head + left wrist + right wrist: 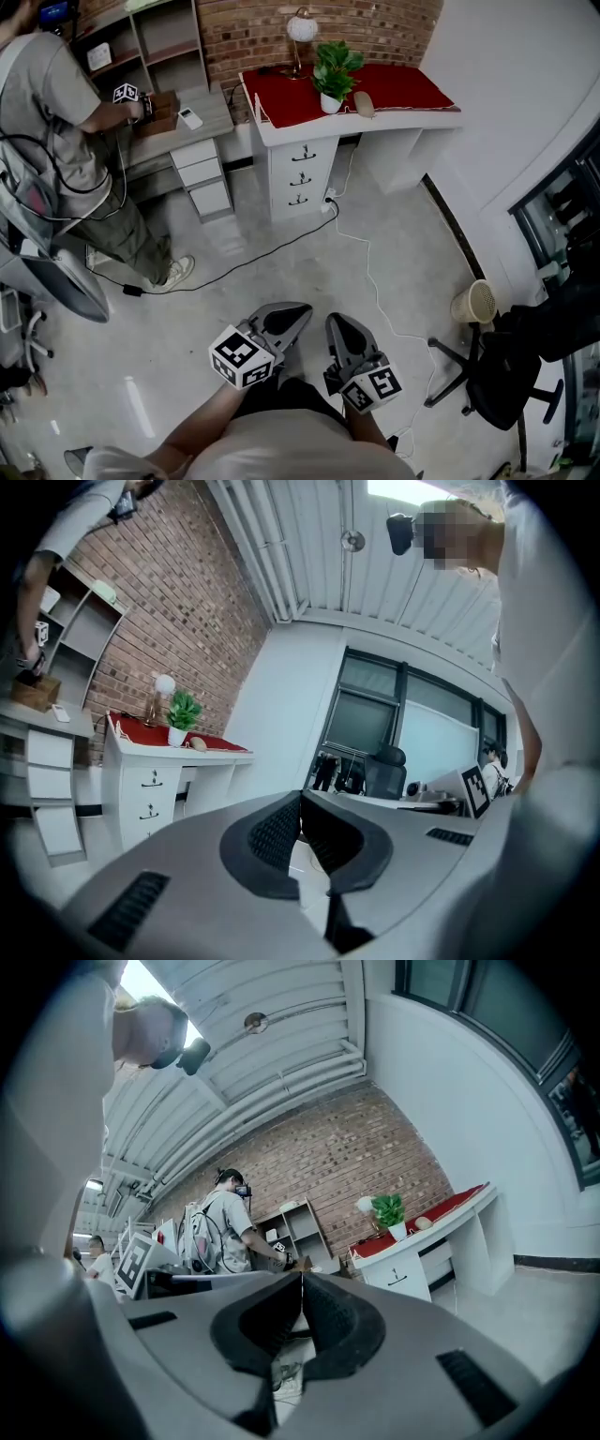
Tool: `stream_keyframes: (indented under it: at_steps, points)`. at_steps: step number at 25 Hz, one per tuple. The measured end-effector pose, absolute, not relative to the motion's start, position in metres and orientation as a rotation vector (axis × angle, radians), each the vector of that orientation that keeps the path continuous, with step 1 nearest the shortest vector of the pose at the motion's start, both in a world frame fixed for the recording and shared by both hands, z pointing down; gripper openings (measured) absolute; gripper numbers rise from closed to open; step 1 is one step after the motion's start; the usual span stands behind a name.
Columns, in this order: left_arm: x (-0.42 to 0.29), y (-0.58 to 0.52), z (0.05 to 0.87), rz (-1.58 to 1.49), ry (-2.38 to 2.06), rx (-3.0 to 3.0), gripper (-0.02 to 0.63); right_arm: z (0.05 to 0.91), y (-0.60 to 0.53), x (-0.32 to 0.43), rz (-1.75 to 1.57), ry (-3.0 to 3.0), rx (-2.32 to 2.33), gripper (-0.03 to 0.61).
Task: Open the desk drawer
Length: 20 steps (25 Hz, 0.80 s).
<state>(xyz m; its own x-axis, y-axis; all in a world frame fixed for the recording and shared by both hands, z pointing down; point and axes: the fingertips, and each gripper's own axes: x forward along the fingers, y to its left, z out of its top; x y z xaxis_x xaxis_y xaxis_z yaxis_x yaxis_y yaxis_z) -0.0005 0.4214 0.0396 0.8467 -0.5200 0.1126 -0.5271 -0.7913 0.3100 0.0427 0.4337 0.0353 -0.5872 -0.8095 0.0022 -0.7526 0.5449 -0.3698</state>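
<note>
Head view: the left gripper and the right gripper are held side by side, tips pointing forward above the floor. In the left gripper view the left gripper has its jaws together at the tips with nothing between them. In the right gripper view the right gripper shows the same condition.

Each gripper carries a marker cube with black-and-white square patterns. These patterns are the only legible marking.

The floor is pale, glossy and grey, and a white cable runs across it ahead of the tips.

The drawer stack stands well ahead of both grippers, apart from them. It has three fronts, all flush and closed, in a white desk against a brick wall. A red cover, a potted plant and a lamp sit on top.

Far ahead and to the left of the left gripper, a second person works at a grey desk.

To the right of the right gripper, a black office chair is cut off by the frame edge. The shape of the drawer handles is too small to resolve.
</note>
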Motion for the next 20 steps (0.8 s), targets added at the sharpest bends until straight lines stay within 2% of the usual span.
stream_keyframes:
  at_steps: [10, 20]
  points:
    - [-0.014, 0.328, 0.032, 0.033, -0.743, 2.726, 0.011, 0.032, 0.346, 0.027, -0.48, 2.591, -1.376, 0.017]
    - [-0.023, 0.28, 0.036, 0.038, -0.691, 2.709, 0.011, 0.038, 0.3, 0.01, -0.526, 2.599, -1.408, 0.017]
